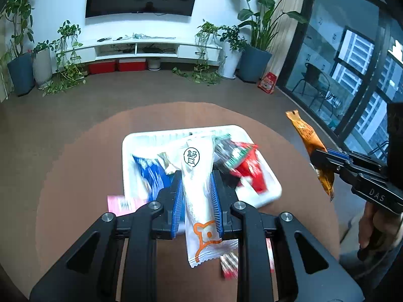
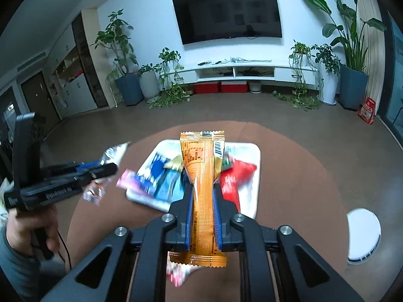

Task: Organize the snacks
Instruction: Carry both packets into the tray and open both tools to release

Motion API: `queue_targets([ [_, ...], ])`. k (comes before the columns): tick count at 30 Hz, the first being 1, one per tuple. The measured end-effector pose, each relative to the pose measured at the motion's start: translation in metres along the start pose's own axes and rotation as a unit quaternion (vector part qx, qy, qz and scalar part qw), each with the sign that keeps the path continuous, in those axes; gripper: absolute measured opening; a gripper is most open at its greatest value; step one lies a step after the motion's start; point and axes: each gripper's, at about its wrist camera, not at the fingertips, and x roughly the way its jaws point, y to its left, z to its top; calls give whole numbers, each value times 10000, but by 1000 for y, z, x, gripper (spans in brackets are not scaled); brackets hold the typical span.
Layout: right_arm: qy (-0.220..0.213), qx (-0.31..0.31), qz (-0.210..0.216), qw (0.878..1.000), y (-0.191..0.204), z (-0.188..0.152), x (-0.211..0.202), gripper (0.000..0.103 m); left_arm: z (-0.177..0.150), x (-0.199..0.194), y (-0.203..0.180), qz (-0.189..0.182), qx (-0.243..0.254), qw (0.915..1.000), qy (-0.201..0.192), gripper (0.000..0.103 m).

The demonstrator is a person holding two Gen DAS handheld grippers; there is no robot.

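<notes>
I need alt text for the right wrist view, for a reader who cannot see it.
The right gripper is shut on an orange snack packet, held above a white tray of mixed snack packets on a round brown table. At the left, a hand holds the left gripper, shut on a white snack packet.

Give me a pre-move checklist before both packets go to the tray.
1. Left gripper shut on white packet: ok.
2. Right gripper shut on orange packet: ok.
3. The two grippers apart, not touching: ok.
4. Bare room in white tray: ok, at its far left corner.
5. Snacks all in tray: not ok, pink packet lies outside its near left edge.
6. Grip firmness: cannot tell.
</notes>
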Motion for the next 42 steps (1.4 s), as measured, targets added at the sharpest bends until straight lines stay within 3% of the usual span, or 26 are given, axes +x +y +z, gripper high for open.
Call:
queue_targets([
  [6, 227, -100, -47, 9997, 1, 30, 69, 15, 32, 48, 13, 153, 89, 9998, 52, 19],
  [12, 472, -229, -102, 9986, 5, 25, 108, 15, 33, 84, 18, 398, 99, 9990, 185, 20],
  [22, 522, -350, -512, 9967, 6, 9, 128, 15, 21, 124, 22, 840, 200, 9959, 254, 20],
  [36, 661, -666, -749, 9928, 14, -3, 146, 19, 9, 179, 14, 977, 303, 9939, 412, 22],
  [42, 707, -669, -783, 9922, 15, -3, 148, 36, 6, 188, 14, 1006, 279, 9937, 406, 24],
])
